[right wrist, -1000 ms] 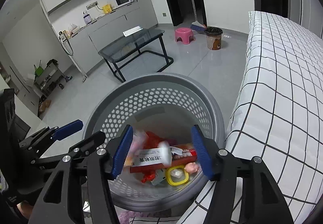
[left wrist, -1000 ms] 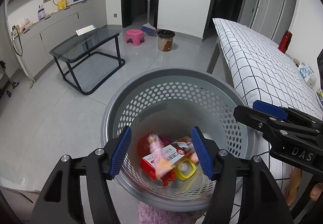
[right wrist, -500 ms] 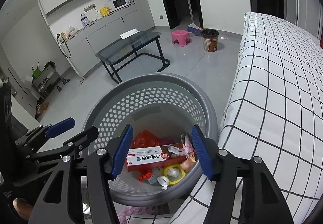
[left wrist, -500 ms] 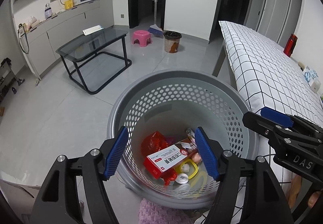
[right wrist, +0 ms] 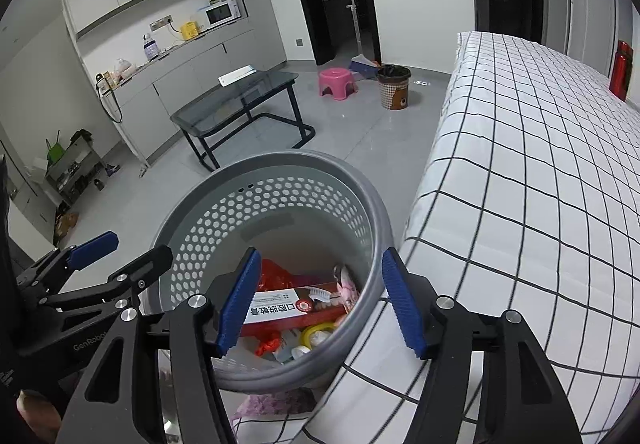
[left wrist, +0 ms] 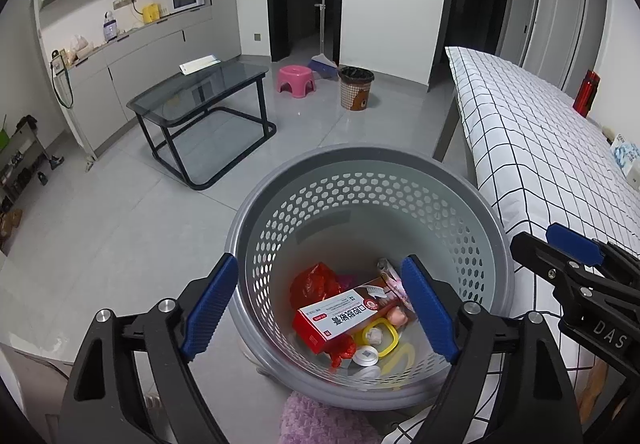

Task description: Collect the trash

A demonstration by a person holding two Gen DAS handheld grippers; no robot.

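Observation:
A grey perforated basket (left wrist: 360, 180) stands on the floor beside the bed, and its rim (right wrist: 280, 164) also shows in the right wrist view. At its bottom lie a red-and-white toothpaste box (left wrist: 340, 314) (right wrist: 296, 308), a red wrapper (left wrist: 316, 280), a yellow ring (left wrist: 380, 332) and a white cap (left wrist: 366, 356). My left gripper (left wrist: 320, 304) hangs above the basket; its jaws are opening and grip nothing. My right gripper (right wrist: 320, 302) hovers over the basket's bed-side rim, its jaws opening slightly and also empty. Each gripper shows in the other's view: right gripper (left wrist: 560, 256), left gripper (right wrist: 128, 256).
The bed with a checked sheet (right wrist: 540, 164) runs along the right, close to the basket. A pink fuzzy cloth (left wrist: 320, 420) lies at the basket's near foot. Farther off are a glass table (left wrist: 200, 92), a pink stool (left wrist: 296, 78), a brown bin (left wrist: 356, 88) and a red bottle (left wrist: 586, 92).
The blurred, falling items have settled at the basket's bottom. The left jaws have spread wider. Both views have drawn back a little from the basket.

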